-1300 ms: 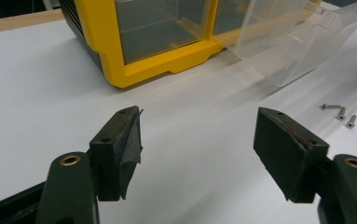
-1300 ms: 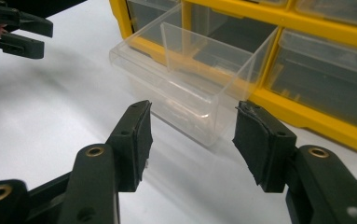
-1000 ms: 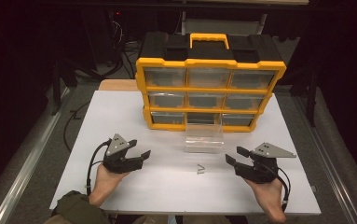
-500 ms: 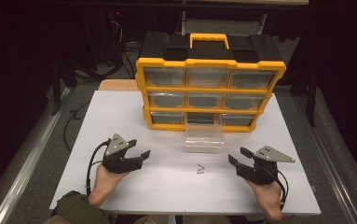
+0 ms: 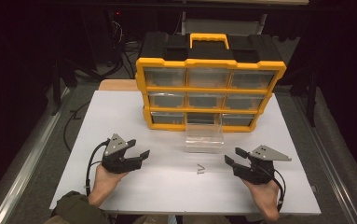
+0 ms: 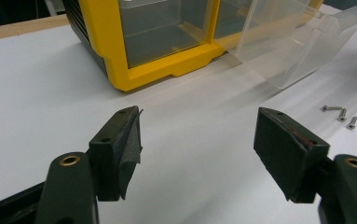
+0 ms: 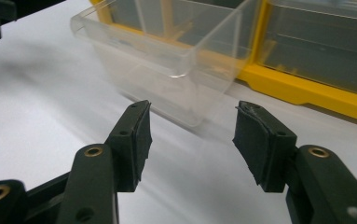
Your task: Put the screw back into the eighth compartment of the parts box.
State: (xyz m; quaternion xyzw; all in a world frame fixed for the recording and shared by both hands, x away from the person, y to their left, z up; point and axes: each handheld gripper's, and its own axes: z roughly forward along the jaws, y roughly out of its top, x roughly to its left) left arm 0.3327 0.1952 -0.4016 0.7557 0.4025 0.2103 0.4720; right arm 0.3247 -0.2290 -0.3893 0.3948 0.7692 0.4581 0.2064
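A yellow and black organiser (image 5: 211, 93) with clear drawers stands at the back of the white table (image 5: 120, 116). One clear drawer (image 5: 204, 137) is out and rests on the table in front of it. Three small screws (image 5: 201, 169) lie loose on the table between my grippers. My left gripper (image 5: 140, 148) rests at the left, open and empty, pointing right. In the left gripper view its jaws (image 6: 197, 126) stand wide, with the screws (image 6: 341, 114) off to the right. My right gripper (image 5: 233, 156) is open, facing the drawer (image 7: 167, 60). Its jaws have just been closing a little, with nothing between them.
The organiser's carrying handle (image 5: 208, 38) is on top. Dark floor, cables and a metal rail (image 5: 27, 158) flank the table. A wooden board edge (image 5: 118, 85) shows behind the table at the left.
The right gripper has shifted slightly toward the near edge. The left gripper has kept still.
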